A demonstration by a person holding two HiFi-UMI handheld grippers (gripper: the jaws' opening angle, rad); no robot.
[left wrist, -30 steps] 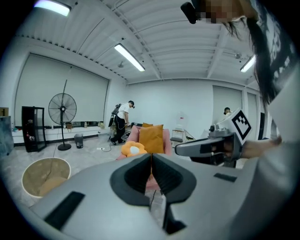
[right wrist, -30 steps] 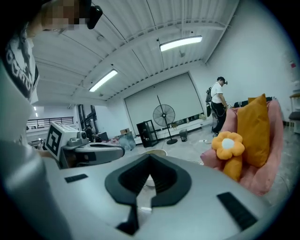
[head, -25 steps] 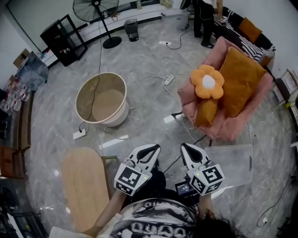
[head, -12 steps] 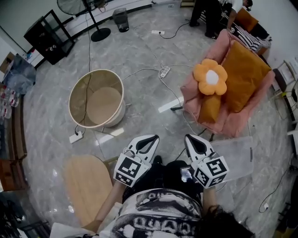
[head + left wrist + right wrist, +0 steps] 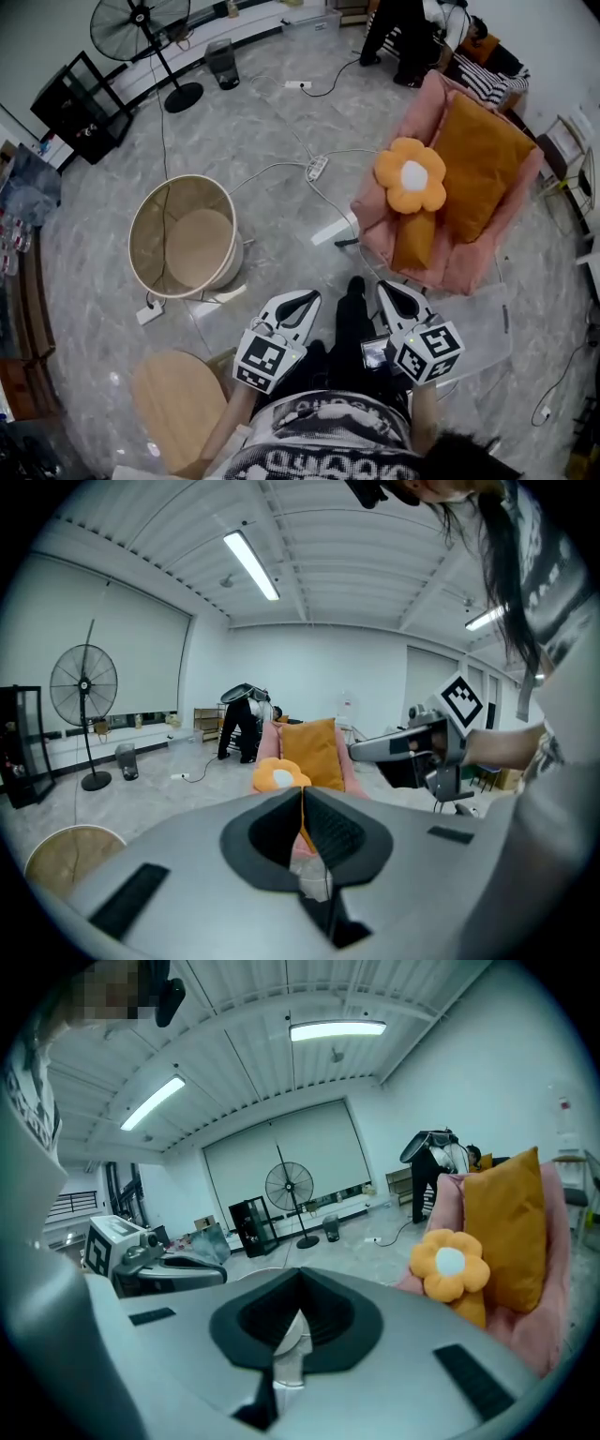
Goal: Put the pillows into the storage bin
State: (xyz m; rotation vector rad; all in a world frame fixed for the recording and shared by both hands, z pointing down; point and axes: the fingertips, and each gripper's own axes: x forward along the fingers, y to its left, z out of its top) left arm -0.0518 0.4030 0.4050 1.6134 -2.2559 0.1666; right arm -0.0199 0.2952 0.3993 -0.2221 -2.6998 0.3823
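On the pink armchair [image 5: 441,262] rest a large orange square pillow [image 5: 480,164], a flower-shaped pillow [image 5: 411,175] and a small orange cushion [image 5: 415,240] under the flower. The round beige storage bin [image 5: 184,178] stands open on the floor to the left, nothing in it. My left gripper [image 5: 302,298] and right gripper [image 5: 392,289] are held side by side low in the head view, short of the armchair, both shut with nothing in them. The left gripper view looks over shut jaws [image 5: 302,789] at the flower pillow [image 5: 278,776]. In the right gripper view, the flower pillow [image 5: 450,1265] lies right of the jaws [image 5: 298,1274].
White cables and a power strip [image 5: 316,169] run across the marble floor between bin and armchair. A round wooden stool [image 5: 178,412] is at my lower left, a clear plastic lid [image 5: 478,328] at my right. A standing fan [image 5: 141,19], black shelf [image 5: 80,108] and a person [image 5: 394,37] are farther back.
Both grippers have travelled forward together towards the armchair, which now lies closer in the head view. The bin has slid nearer at the left. Both jaws stay shut.
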